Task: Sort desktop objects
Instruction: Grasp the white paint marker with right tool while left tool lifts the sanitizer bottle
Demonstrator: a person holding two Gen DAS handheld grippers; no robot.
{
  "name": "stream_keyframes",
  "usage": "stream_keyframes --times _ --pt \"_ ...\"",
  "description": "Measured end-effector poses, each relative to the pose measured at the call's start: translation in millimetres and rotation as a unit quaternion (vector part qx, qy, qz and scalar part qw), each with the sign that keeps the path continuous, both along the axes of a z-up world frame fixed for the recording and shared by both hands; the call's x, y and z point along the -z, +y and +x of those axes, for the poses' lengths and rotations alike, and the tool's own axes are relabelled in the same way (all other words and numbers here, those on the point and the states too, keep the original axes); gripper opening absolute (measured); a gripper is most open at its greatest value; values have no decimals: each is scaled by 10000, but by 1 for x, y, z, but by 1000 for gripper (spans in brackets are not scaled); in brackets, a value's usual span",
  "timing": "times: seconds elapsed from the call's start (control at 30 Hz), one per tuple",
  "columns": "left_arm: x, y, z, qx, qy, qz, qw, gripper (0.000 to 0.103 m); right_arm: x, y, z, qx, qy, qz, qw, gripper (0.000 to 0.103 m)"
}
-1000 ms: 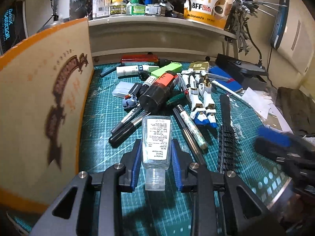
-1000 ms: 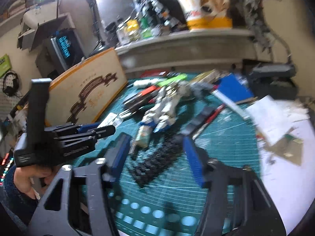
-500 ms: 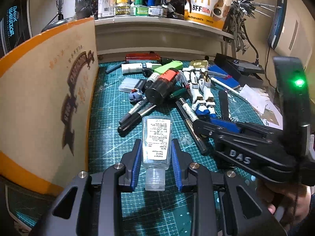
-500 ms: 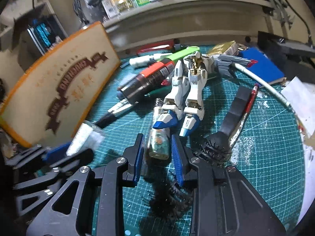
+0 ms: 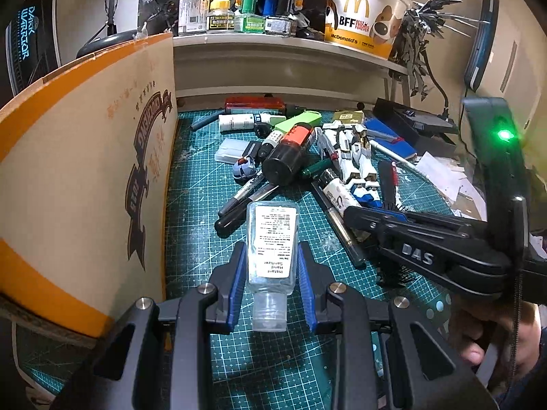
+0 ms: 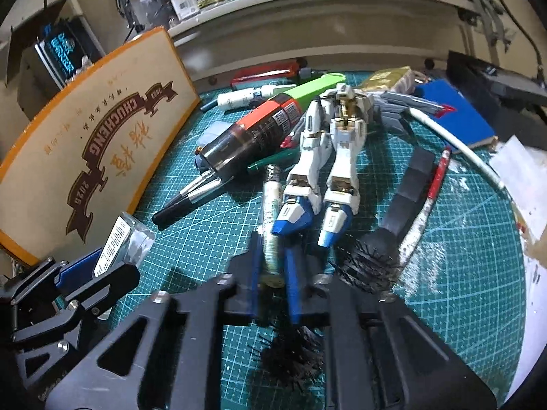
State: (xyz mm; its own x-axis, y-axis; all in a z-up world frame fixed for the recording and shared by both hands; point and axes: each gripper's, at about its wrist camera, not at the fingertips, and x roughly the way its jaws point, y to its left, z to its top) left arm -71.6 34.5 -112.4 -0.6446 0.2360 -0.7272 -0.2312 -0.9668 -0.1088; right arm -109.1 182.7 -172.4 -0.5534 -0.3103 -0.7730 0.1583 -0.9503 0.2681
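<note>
My left gripper (image 5: 271, 266) is shut on a clear hand sanitizer bottle (image 5: 271, 246), cap toward the camera, held over the green cutting mat (image 5: 191, 225). The bottle also shows in the right wrist view (image 6: 119, 242). My right gripper (image 6: 271, 256) is closed around a pale patterned marker (image 6: 271, 212) that lies on the mat beside the white and blue robot model (image 6: 324, 171). The same marker shows in the left wrist view (image 5: 336, 194), under the right gripper's body (image 5: 427, 249).
A cardboard box (image 5: 78, 171) stands along the left. A pile holds a black and orange can (image 6: 253, 140), black markers (image 6: 191, 198), a green case (image 6: 314, 85), a black bristle brush (image 6: 386, 242), a blue notebook (image 6: 454, 116). A shelf (image 5: 273, 44) with bottles lies behind.
My right gripper has moved forward and closed in on the patterned marker. My left gripper still holds the sanitizer bottle and has barely shifted.
</note>
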Motion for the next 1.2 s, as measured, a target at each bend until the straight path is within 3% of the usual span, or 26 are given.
stream_keyframes --times 0.4,0.63,0.97,1.2 --pt "-24 -1 16 -61 284 29 9996 29 -40 9 41 -121 500 -248 9984 10" --pt "-47 0 33 -101 679 7 9976 29 -78 12 73 -102 1052 -109 9943 10" --pt "-98 -10 67 -287 1622 7 9863 29 -131 11 123 -69 1899 71 9817 10" --pt "-120 -17 84 -447 1999 -68 9788 29 -157 10 152 -51 2330 54 9724 10"
